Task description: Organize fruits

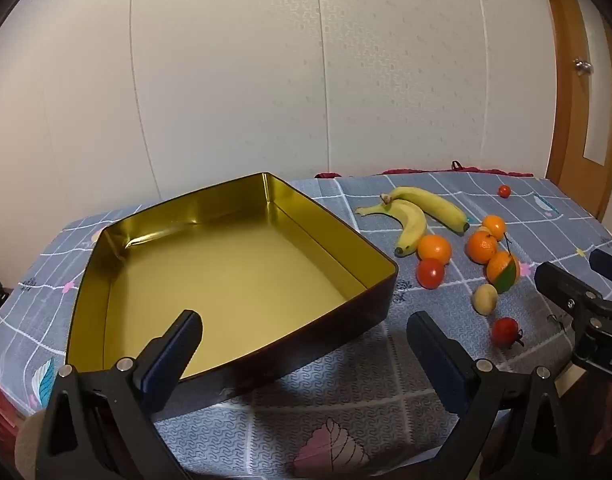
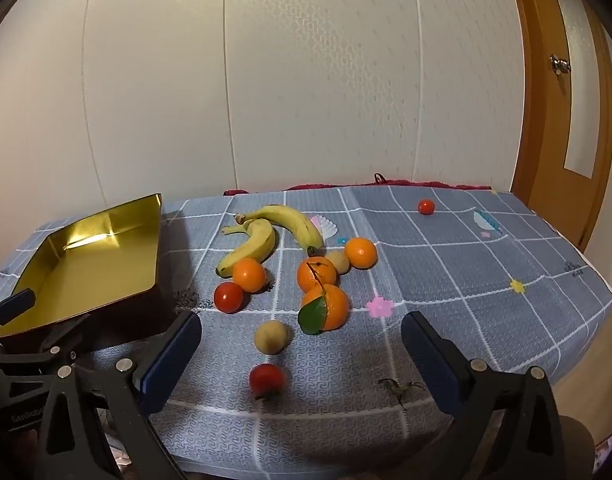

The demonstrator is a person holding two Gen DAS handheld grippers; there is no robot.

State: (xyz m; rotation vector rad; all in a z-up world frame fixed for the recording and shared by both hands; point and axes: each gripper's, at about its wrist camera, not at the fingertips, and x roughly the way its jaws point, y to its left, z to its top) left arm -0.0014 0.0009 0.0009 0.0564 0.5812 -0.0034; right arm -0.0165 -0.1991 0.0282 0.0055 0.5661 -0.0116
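An empty gold-lined tin tray (image 1: 378, 258) (image 2: 155, 236) with dark outer walls sits on the left of the table. To its right lie two bananas (image 1: 414, 216) (image 2: 273, 232), several oranges (image 1: 434, 247) (image 2: 325, 306), three red tomatoes (image 1: 430, 273) (image 2: 267, 378) and two small tan fruits (image 1: 484, 299) (image 2: 270, 337). My left gripper (image 1: 306, 344) hovers open over the tray's near corner, nothing between its fingers. My right gripper (image 2: 301, 344) hangs open above the nearest tomato and tan fruit, touching neither. The right gripper also shows at the left wrist view's right edge.
A grey checked cloth (image 2: 466, 264) covers the table up to a white panelled wall. One tomato (image 2: 426, 206) lies apart at the back right. A loose green stem (image 2: 400, 387) lies near the front edge. A wooden door (image 2: 562, 120) stands on the right.
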